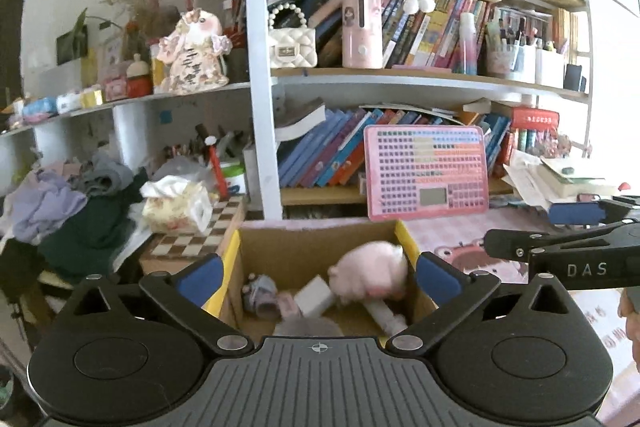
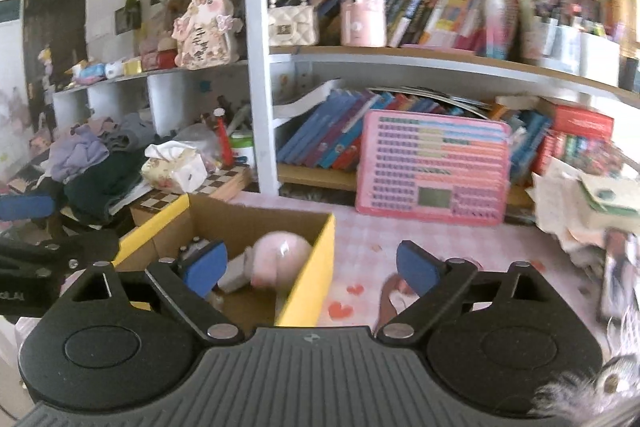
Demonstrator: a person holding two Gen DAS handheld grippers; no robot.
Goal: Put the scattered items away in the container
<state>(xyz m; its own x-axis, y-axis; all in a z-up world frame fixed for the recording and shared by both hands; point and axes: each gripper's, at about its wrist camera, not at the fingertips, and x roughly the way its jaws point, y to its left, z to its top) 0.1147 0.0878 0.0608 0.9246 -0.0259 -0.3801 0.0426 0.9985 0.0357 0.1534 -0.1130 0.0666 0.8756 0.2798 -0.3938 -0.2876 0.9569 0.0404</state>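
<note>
Cardboard box with yellow flaps stands open on the pink tablecloth, bookshelf close behind it. We see a pink plush pig lying inside among small items. Our left gripper hangs over the box, jaws spread wide and empty. Our right gripper straddles the box's right wall, jaws likewise wide, holding nothing.
</note>
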